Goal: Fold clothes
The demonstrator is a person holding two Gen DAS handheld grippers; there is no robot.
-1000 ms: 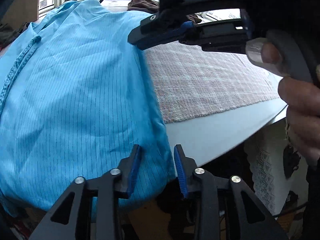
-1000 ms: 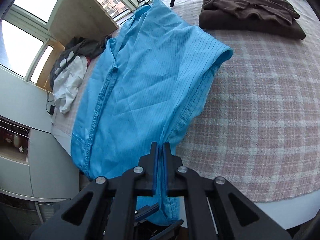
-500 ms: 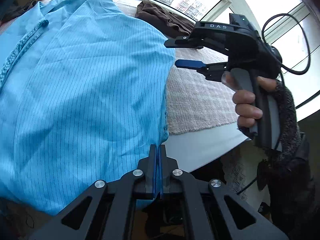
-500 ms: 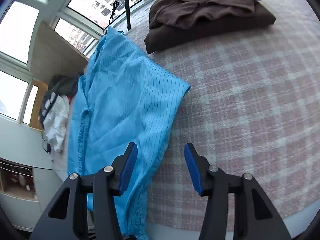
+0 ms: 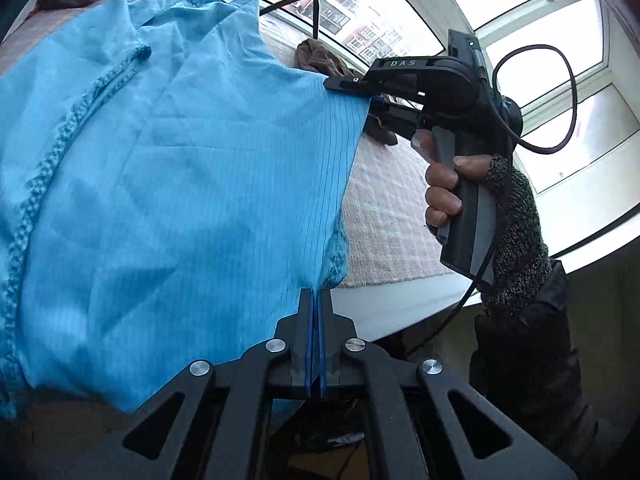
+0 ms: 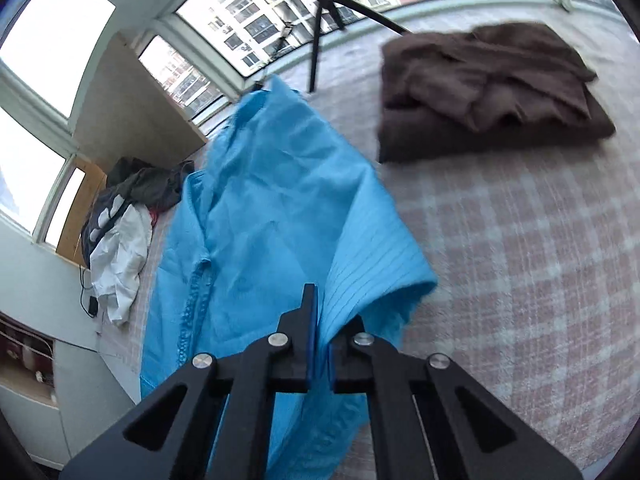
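A light blue pinstriped garment (image 5: 168, 184) with a zip down its front lies on the bed. My left gripper (image 5: 315, 300) is shut on its near right edge, cloth pinched between the blue pads. The right gripper (image 5: 370, 94), held in a person's hand, clamps the same edge farther up. In the right wrist view my right gripper (image 6: 319, 320) is shut on the blue garment (image 6: 256, 216), whose fold drapes over the right finger. The cloth is lifted and stretched between the two grips.
A folded brown garment (image 6: 484, 92) lies at the far side of the pink checked bedspread (image 6: 520, 264). A heap of dark and white clothes (image 6: 120, 224) lies at the left by the windows. A black tripod (image 6: 320, 20) stands behind the bed.
The left gripper shut on the garment's edge and lifted it. The right gripper let go of the hem, opened, moved up the edge and shut on the cloth again.
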